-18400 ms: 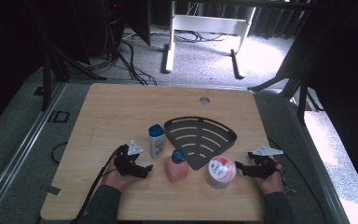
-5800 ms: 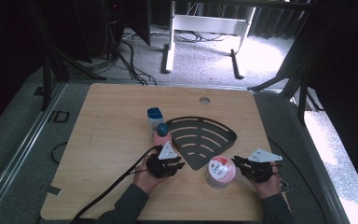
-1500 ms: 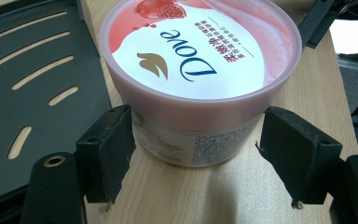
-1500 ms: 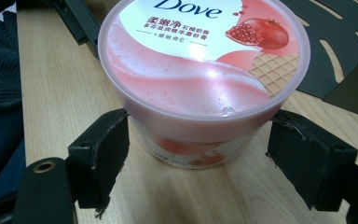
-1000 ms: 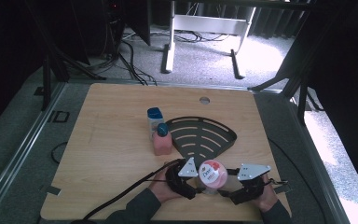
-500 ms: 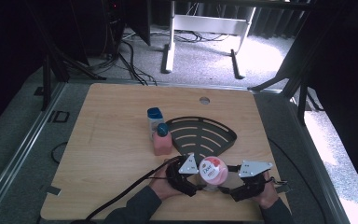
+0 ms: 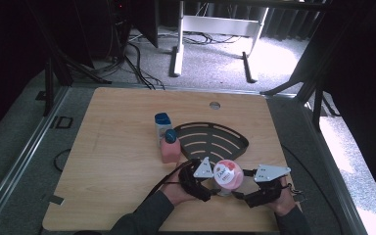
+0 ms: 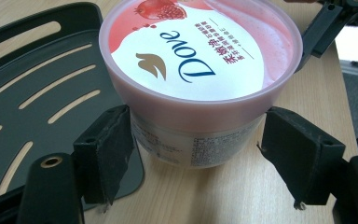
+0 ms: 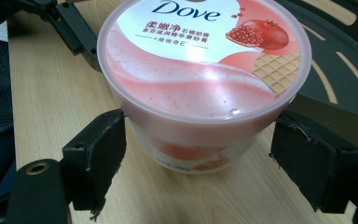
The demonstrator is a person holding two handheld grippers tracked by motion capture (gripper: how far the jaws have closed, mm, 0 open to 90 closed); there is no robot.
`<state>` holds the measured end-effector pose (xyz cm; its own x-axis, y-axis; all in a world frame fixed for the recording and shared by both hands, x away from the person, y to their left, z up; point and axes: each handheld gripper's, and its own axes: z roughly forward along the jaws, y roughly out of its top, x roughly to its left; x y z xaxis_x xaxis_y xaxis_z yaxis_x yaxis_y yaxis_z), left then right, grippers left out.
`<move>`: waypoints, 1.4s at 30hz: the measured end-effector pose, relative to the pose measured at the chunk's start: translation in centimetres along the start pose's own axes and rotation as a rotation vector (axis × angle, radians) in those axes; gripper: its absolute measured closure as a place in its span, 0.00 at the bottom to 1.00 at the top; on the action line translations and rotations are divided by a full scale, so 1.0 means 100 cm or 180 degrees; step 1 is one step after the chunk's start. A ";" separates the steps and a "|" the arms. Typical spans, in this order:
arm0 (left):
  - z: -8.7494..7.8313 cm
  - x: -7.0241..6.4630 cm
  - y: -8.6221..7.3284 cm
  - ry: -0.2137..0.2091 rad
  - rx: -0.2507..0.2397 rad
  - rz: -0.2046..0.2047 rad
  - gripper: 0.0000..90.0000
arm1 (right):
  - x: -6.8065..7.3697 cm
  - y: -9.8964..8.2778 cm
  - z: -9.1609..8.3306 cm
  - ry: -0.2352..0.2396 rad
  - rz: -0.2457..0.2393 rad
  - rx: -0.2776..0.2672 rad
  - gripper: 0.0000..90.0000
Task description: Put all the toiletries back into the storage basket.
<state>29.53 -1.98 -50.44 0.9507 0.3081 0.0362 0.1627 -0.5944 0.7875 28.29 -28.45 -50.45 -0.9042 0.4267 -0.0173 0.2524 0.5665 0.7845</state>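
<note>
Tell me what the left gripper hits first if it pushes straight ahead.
The Dove tub. It sits between the left gripper's open jaws, so the gripper's body would likely meet the tub's side almost at once; exact depth is unclear.

Grey carpet floor [image 7: 215, 54], bright light patch, white desk frame [image 7: 210, 24], cables [image 7: 137, 68], dark surroundings.
</note>
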 end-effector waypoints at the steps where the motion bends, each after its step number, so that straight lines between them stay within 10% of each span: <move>1: 0.000 0.000 0.000 0.0000 0.0000 0.0000 0.28 | 0.000 0.000 0.000 0.0000 0.0000 0.0000 0.20; 42: 0.004 0.021 0.016 0.0147 -0.0048 -0.0173 0.26 | -0.028 0.014 0.000 -0.0056 -0.0006 -0.0094 0.20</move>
<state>31.93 -2.57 -49.37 0.9273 0.3738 0.0212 0.2094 -0.5648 0.7982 31.22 -28.83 -49.32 -0.8984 0.4381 -0.0293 0.2403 0.5464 0.8024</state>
